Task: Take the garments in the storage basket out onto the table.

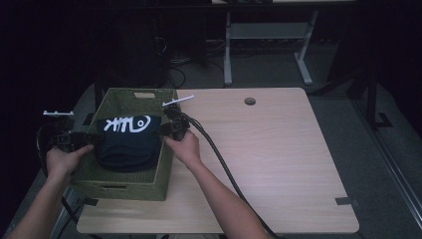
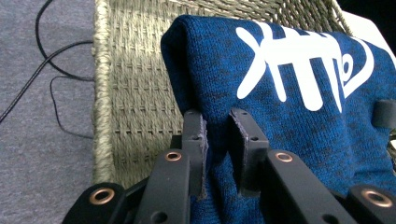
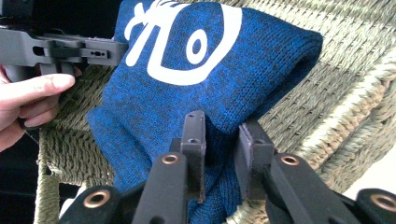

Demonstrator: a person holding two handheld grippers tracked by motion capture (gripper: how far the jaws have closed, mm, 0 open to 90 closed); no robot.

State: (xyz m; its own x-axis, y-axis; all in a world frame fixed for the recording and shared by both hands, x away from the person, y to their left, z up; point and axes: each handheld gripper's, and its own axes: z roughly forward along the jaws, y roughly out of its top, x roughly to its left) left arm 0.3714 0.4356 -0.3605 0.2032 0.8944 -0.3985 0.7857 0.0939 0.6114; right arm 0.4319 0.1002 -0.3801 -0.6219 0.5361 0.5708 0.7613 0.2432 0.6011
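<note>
A folded blue knitted garment [image 1: 128, 142] with a white fish-bone print lies inside a green woven basket [image 1: 124, 188] at the table's left end. My left gripper [image 1: 94, 138] pinches the garment's left edge. In the left gripper view the jaws [image 2: 217, 116] are shut on a fold of the blue knit [image 2: 289, 93], with the basket wall [image 2: 135, 93] behind. My right gripper [image 1: 165, 130] grips the opposite edge. In the right gripper view its jaws [image 3: 222, 121] close on the fabric [image 3: 196, 93] above the basket's weave [image 3: 355, 93], and the left gripper [image 3: 70, 49] shows across the garment.
The wooden table [image 1: 268, 149] stretches right of the basket, with a round hole [image 1: 250, 101] near its far edge. A white strip [image 1: 178, 101] lies by the basket's far right corner. A thick black cable [image 1: 219, 159] trails from the right gripper. A desk frame [image 1: 268, 35] stands behind.
</note>
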